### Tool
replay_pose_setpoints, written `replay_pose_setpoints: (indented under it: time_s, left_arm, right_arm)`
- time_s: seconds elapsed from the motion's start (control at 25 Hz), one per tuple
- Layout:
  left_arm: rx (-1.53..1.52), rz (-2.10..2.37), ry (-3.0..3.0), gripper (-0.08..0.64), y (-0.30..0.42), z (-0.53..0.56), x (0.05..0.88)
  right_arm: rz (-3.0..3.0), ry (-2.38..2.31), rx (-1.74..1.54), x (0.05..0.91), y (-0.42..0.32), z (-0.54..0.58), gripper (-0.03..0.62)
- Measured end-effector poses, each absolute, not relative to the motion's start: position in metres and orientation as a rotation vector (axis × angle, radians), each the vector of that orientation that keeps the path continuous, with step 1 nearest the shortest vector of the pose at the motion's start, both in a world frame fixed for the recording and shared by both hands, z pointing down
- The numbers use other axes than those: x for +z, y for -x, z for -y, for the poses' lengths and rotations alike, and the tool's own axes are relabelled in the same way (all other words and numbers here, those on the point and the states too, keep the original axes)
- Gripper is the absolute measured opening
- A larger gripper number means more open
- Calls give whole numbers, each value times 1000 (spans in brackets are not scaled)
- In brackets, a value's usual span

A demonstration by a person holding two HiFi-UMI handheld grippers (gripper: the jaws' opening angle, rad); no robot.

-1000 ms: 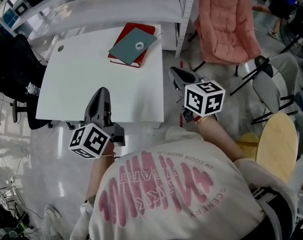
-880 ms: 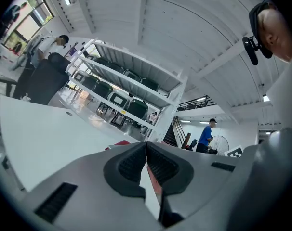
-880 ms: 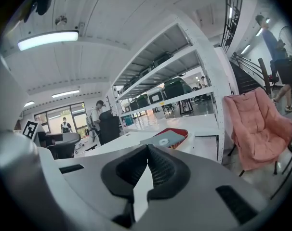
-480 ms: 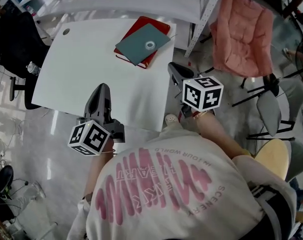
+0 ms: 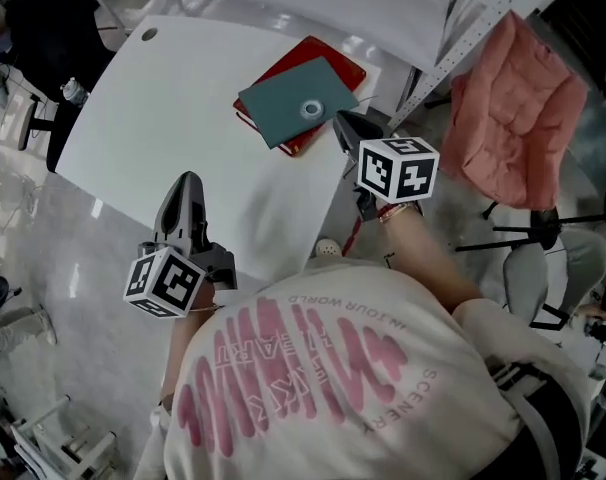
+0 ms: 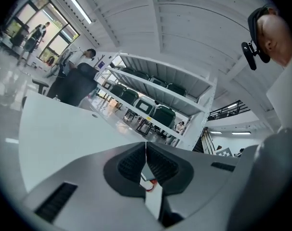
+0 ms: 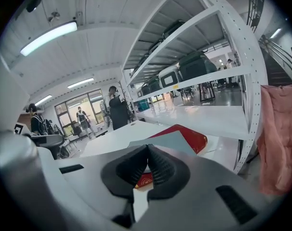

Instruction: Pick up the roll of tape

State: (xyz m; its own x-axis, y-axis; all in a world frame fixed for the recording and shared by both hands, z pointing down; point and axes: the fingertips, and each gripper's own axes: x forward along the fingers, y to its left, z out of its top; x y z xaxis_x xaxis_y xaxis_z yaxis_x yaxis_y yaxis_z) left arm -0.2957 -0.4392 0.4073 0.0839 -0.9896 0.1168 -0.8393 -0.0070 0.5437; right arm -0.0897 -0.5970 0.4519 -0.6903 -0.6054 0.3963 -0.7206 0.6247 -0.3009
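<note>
Closed in on the roll of tape since a second ago with the right claw, shut and empty, now just right of it at upper centre. Flat on the grey notebook on the counter. Well apart at lower left, the left claw, shut too.

One roll of tape, one red book, one grey book, one table.

Right claw has neared the roll of tape (left claw shifted too).
</note>
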Motion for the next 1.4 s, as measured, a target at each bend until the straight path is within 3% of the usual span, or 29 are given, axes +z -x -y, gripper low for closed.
replay_pose_setpoints:
  time_s: [0.28,0.64,0.88,1.4]
  left_arm:
    - [-422,1951,-1719,25,313,438,412]
    - [-454,2055,-1562,25,316,430,421]
    - [-466,2088,-1490,25,320,423,430]
    - [-452,2081,-1486,25,304,426,431]
  right_arm:
    - [2567,-1007,705,472,105,656,17]
    - [2505,-861,765,510,126,690,92]
    - [2457,-771,629,529,138,691,124]
    - [2421,-667,420,534,139,685,127]
